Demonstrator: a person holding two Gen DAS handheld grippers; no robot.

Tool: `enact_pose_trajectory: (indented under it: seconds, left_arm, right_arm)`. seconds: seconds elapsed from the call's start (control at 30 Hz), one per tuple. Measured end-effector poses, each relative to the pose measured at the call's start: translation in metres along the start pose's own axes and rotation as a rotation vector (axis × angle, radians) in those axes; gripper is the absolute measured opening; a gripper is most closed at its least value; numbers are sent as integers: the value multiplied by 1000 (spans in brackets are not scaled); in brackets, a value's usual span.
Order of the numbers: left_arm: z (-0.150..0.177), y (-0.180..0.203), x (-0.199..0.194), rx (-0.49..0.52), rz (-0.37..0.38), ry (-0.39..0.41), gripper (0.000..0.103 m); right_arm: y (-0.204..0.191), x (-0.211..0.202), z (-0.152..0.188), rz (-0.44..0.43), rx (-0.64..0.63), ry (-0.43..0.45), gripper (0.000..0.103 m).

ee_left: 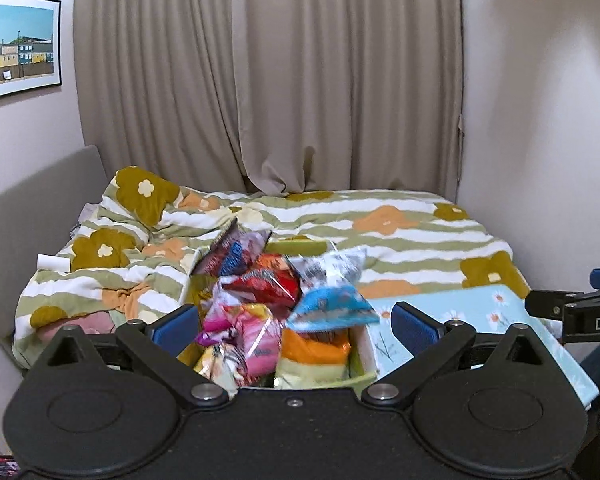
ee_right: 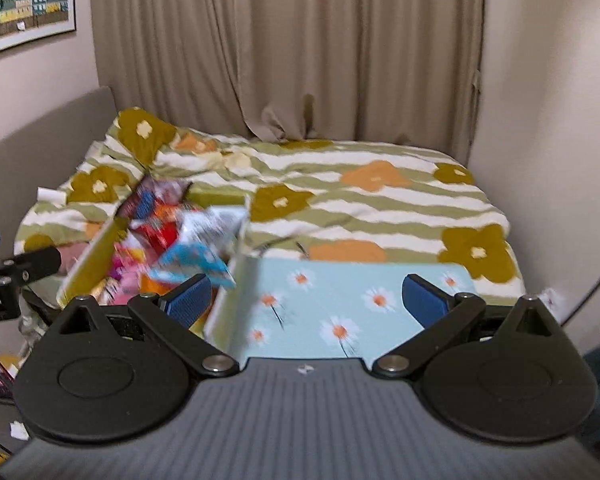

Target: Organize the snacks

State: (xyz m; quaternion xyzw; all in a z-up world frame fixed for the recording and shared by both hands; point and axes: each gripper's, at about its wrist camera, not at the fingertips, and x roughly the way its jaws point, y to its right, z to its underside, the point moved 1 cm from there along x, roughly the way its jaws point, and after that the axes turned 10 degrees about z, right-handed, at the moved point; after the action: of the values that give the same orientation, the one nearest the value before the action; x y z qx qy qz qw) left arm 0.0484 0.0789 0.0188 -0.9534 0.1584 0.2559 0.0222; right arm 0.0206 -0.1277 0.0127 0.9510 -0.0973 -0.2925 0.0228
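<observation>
Box (ee_left: 364, 344) with green inner walls, lower centre of the left wrist frame, stood on the bed (ee_left: 420, 236) heaped with snack packets (ee_left: 260, 280): red, pink, orange and a blue one (ee_left: 332, 306) on top. Its daisy-printed lid (ee_right: 340, 304), pale blue, lay just beside it at lower centre of the right wrist frame. Left gripper (ee_left: 296, 322) and right gripper (ee_right: 306, 300) both spread wide, holding nothing; beige curtain (ee_left: 268, 80) filled the upper frame.
</observation>
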Motion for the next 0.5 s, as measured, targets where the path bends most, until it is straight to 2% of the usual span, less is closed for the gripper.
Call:
enact_pose_trajectory:
  seconds: [0.2,0.5]
  left_arm:
    - [20,15,-2,13,-4,-34,103]
    - [32,27,-7,26,14,-48,103]
  right_arm:
    - [16,-7,30,35,25,-53,103]
    - [28,-13,50,53,53,-88,103]
